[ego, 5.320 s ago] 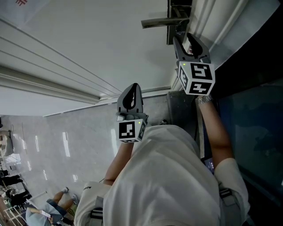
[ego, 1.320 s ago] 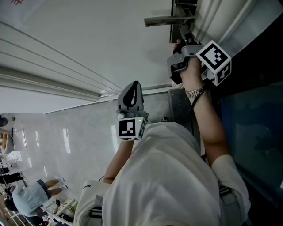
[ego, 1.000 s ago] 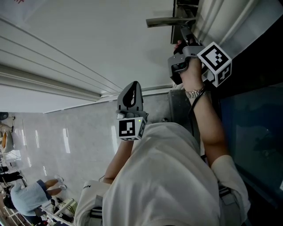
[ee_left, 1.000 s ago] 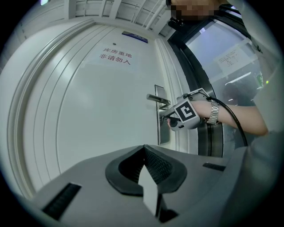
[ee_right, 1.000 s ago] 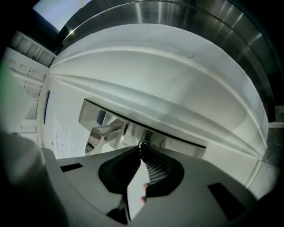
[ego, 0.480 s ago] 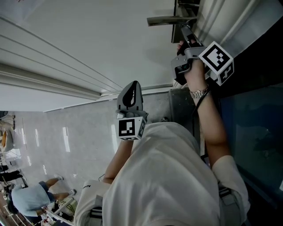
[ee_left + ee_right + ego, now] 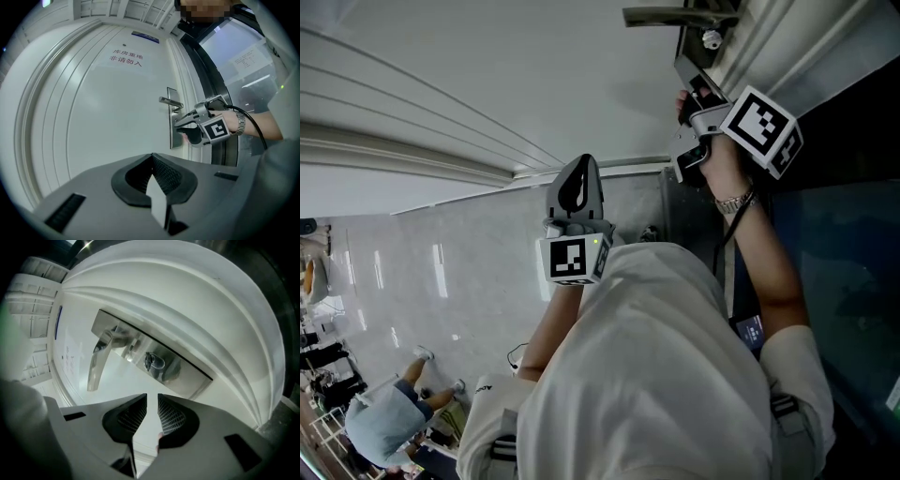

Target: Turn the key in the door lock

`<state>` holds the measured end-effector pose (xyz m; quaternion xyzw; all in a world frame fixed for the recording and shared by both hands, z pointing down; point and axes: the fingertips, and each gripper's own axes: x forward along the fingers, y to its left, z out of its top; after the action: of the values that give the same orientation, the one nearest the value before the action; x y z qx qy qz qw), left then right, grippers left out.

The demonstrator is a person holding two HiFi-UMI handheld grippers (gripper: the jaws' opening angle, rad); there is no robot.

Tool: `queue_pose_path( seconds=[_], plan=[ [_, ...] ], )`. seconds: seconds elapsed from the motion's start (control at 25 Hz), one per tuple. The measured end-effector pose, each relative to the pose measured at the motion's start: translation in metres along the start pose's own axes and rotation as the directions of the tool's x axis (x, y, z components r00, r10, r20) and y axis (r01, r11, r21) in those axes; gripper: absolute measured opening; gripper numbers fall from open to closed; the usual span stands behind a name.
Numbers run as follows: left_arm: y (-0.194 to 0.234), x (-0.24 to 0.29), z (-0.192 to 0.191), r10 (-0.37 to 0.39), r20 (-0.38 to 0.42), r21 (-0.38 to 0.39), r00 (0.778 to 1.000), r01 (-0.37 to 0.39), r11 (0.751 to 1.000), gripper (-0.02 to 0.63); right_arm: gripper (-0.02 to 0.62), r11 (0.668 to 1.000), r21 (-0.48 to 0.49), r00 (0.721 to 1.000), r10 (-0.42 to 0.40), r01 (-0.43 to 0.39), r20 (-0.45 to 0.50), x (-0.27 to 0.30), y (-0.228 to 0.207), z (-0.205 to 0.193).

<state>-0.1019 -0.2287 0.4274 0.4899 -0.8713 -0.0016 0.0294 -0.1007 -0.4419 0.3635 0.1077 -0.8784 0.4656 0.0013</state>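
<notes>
right tool (image 7: 152, 400) backed off key (image 7: 154, 363), jaws just opening, empty; left tool (image 7: 152, 158) closed.

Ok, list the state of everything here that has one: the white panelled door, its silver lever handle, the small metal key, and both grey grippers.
White panelled door: looks shut in its frame.
Silver lever handle: level, not pressed.
Small metal key: seated in the steel lock plate, nothing gripping it.
Left gripper: jaws together, empty.
Right gripper: jaws slightly apart, just been opening, nothing between them, short of the key.
</notes>
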Motion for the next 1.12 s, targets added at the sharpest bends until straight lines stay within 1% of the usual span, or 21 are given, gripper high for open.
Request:
queue_pose_path(
  seconds=[0.12,0.24,0.32,0.4,0.52,0.6,0.68,0.8,0.92,1.0,1.12],
  plan=[
    [0.003,-0.004,-0.001,0.006,0.0,0.002,1.0,-0.006,1.0,0.009,0.049,0.998,-0.063,0.997,-0.031,0.027,-0.064,-0.005,-0.009,-0.03],
    [0.009,0.01,0.009,0.009,-0.005,-0.001,1.0,-0.009,1.0,0.009,0.049,0.991,-0.125,0.991,-0.053,0.037,-0.124,-0.001,-0.013,-0.038],
    [0.012,0.016,0.013,0.008,-0.014,-0.001,1.0,-0.008,1.0,0.009,0.049,0.986,-0.163,0.987,-0.06,0.036,-0.148,-0.003,-0.015,-0.042],
    [0.01,0.014,0.008,0.001,-0.025,0.003,1.0,-0.001,1.0,0.009,0.048,0.981,-0.189,0.987,-0.064,0.035,-0.151,-0.015,-0.022,-0.053],
    [0.003,0.009,-0.002,-0.019,-0.03,0.007,0.999,0.019,1.0,0.009,0.005,0.973,-0.226,0.986,-0.09,0.056,-0.142,-0.038,-0.038,-0.072],
    [0.0,0.01,-0.005,-0.032,-0.029,0.008,0.999,0.032,0.999,0.009,0.005,0.964,-0.26,0.985,-0.101,0.062,-0.139,-0.049,-0.045,-0.08],
    [-0.003,0.012,-0.005,-0.045,-0.032,0.006,0.998,0.045,0.999,0.009,0.005,0.953,-0.301,0.988,-0.087,0.046,-0.125,-0.06,-0.043,-0.083],
    [-0.006,0.016,0.001,-0.067,-0.038,0.002,0.997,0.067,0.998,0.009,0.005,0.927,-0.374,0.994,-0.013,-0.027,-0.105,-0.069,-0.025,-0.077],
    [-0.012,0.019,0.003,-0.09,-0.044,-0.003,0.995,0.09,0.996,0.009,0.005,0.898,-0.428,0.992,0.055,-0.099,-0.113,-0.075,-0.014,-0.074],
    [-0.016,0.018,-0.001,-0.104,-0.052,-0.005,0.993,0.104,0.995,0.009,0.005,0.88,-0.463,0.992,0.067,-0.108,-0.104,-0.081,-0.015,-0.074],
    [-0.017,0.016,-0.004,-0.116,-0.058,-0.01,0.992,0.116,0.993,0.009,0.005,0.828,-0.552,0.995,0.057,-0.096,-0.087,-0.087,-0.015,-0.077]
  ],
)
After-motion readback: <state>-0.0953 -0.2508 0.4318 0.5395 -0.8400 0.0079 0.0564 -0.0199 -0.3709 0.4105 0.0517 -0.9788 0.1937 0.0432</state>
